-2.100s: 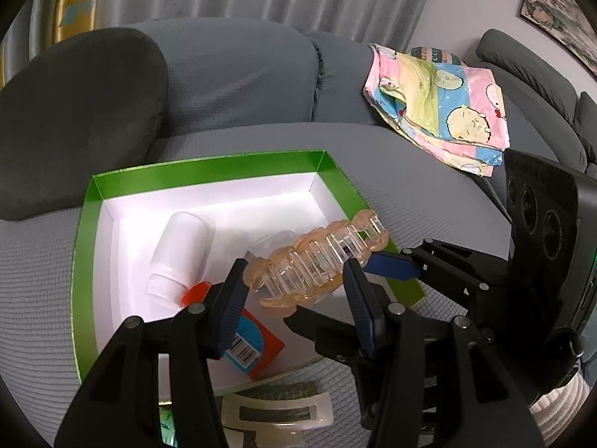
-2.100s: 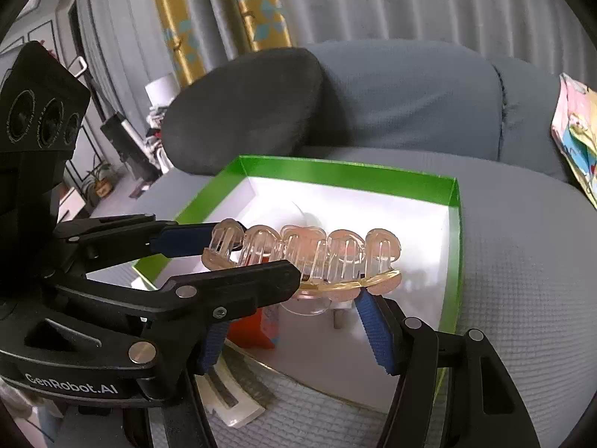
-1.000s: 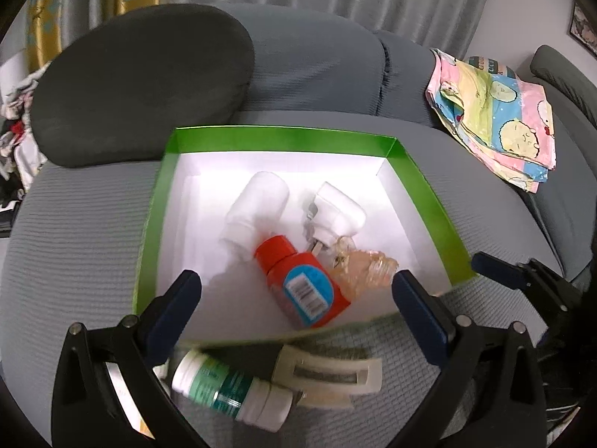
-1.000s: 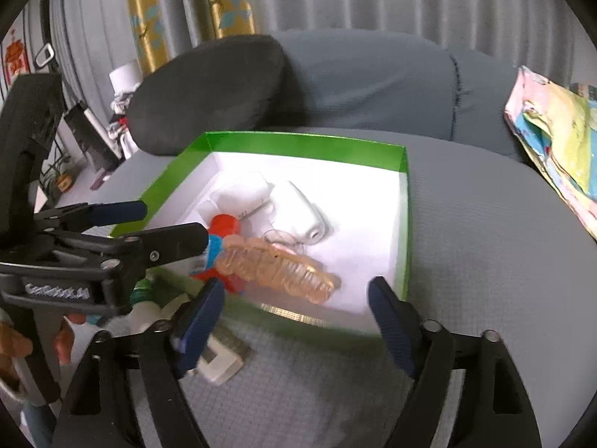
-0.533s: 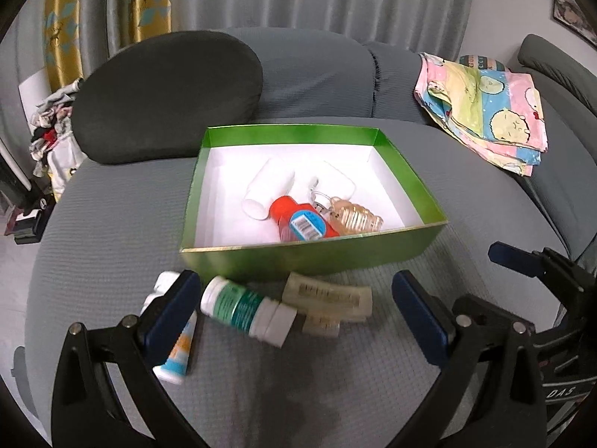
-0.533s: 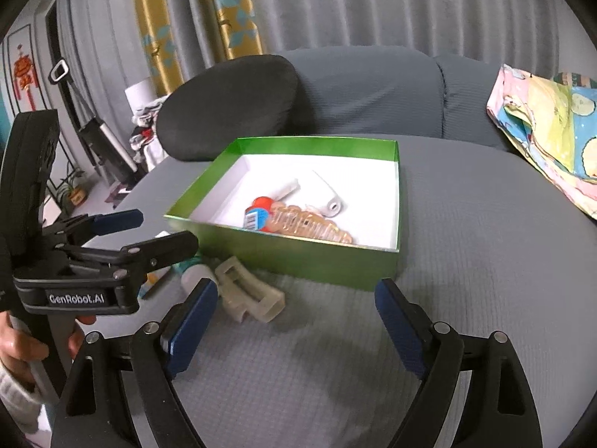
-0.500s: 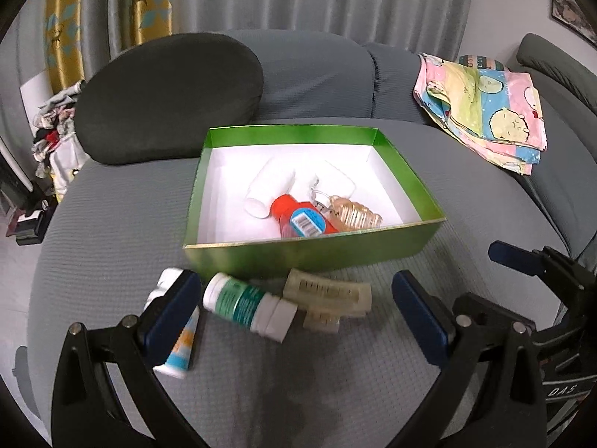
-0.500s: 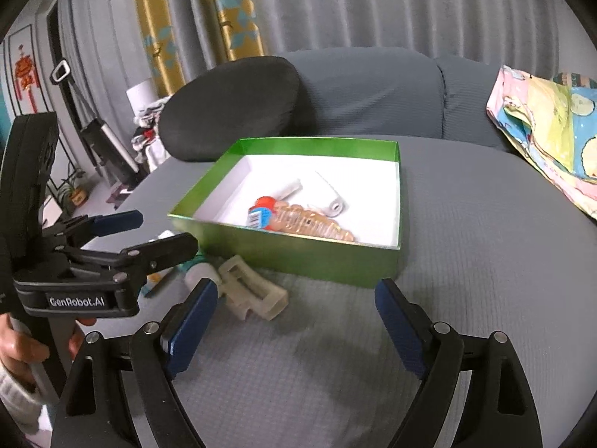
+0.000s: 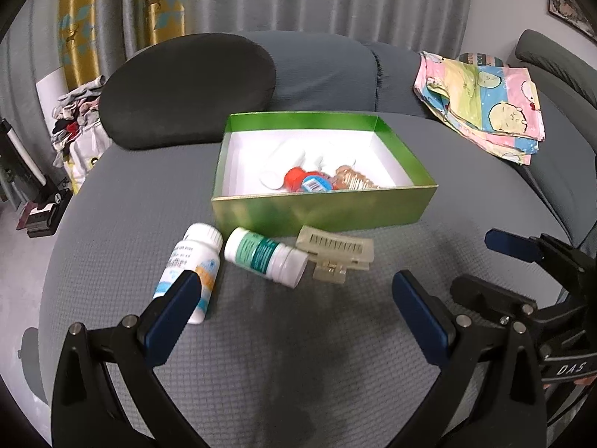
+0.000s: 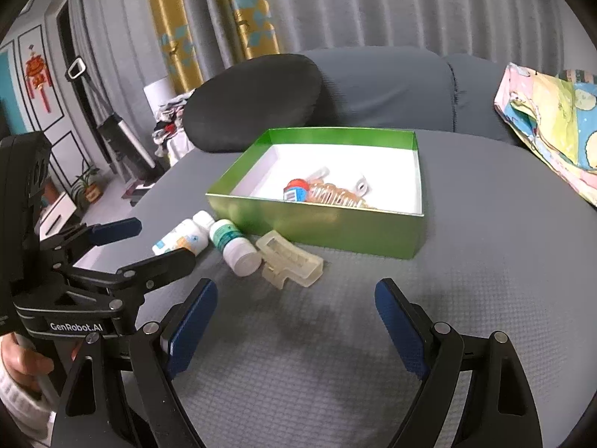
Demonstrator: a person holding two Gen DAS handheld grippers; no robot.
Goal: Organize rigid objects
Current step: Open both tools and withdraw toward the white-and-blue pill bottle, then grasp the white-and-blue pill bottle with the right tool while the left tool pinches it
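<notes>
A green box (image 9: 321, 212) (image 10: 328, 226) sits on the grey cushion; inside lie an amber hair clip (image 9: 352, 181) (image 10: 335, 196), a red-capped bottle (image 9: 308, 181) (image 10: 296, 189) and white items. In front of the box lie a white bottle with blue and orange label (image 9: 194, 261) (image 10: 183, 237), a green-labelled bottle (image 9: 265, 255) (image 10: 235, 246) and a cream hair clip (image 9: 335, 252) (image 10: 289, 259). My left gripper (image 9: 294, 308) (image 10: 138, 239) hangs open and empty near these three. To their right, my right gripper (image 10: 294, 311) (image 9: 481, 265) is open and empty too.
A dark round cushion (image 9: 186, 89) and the sofa back lie behind the box. A folded patterned cloth (image 9: 485, 100) rests at the right. The cushion drops off at the left to the floor with clutter (image 9: 44, 194). A hand (image 10: 18, 366) grips the left tool.
Both grippers let go of the amber clip in the box, opened wide and pulled back toward me. The bottles and cream clip in front of the box came into view.
</notes>
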